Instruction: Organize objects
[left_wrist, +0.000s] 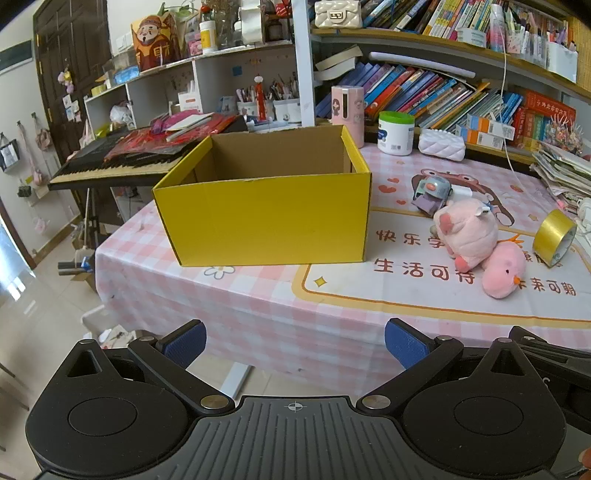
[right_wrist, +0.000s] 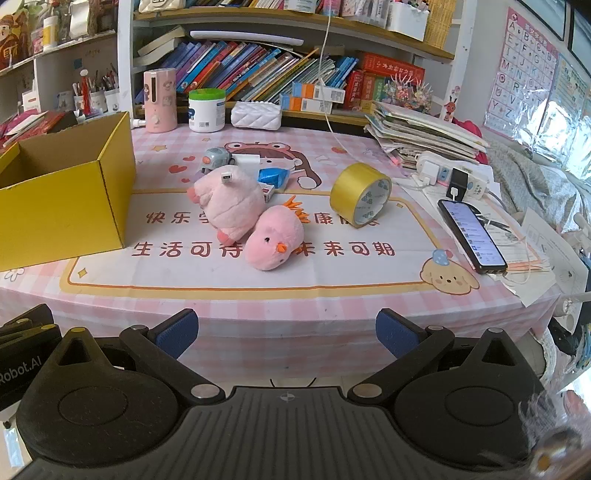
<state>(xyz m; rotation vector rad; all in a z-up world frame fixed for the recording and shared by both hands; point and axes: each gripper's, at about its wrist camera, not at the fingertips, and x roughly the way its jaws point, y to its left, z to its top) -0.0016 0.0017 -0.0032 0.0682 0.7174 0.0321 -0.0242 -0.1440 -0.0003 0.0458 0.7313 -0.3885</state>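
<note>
An open yellow cardboard box (left_wrist: 264, 218) (right_wrist: 62, 206) stands on the left of the pink checked table; what shows of its inside holds nothing. To its right lie a pink plush chick (right_wrist: 275, 242) (left_wrist: 504, 271) and a paler pink plush (right_wrist: 229, 195) (left_wrist: 467, 229), touching. Behind them are a small grey toy robot (right_wrist: 217, 157) (left_wrist: 432, 190) and a blue packet (right_wrist: 274, 177). A roll of gold tape (right_wrist: 360, 194) (left_wrist: 554, 236) stands on edge. My left gripper (left_wrist: 295, 341) and right gripper (right_wrist: 287, 332) hover before the table's front edge, both open, nothing between the fingers.
A phone (right_wrist: 472, 230), a power strip (right_wrist: 454, 177) and a stack of papers (right_wrist: 421, 133) crowd the table's right side. A white tin (right_wrist: 207, 110), a pink dispenser (right_wrist: 160, 100) and a white pouch (right_wrist: 256, 115) line the back. Bookshelves stand behind; a keyboard (left_wrist: 107, 162) at left.
</note>
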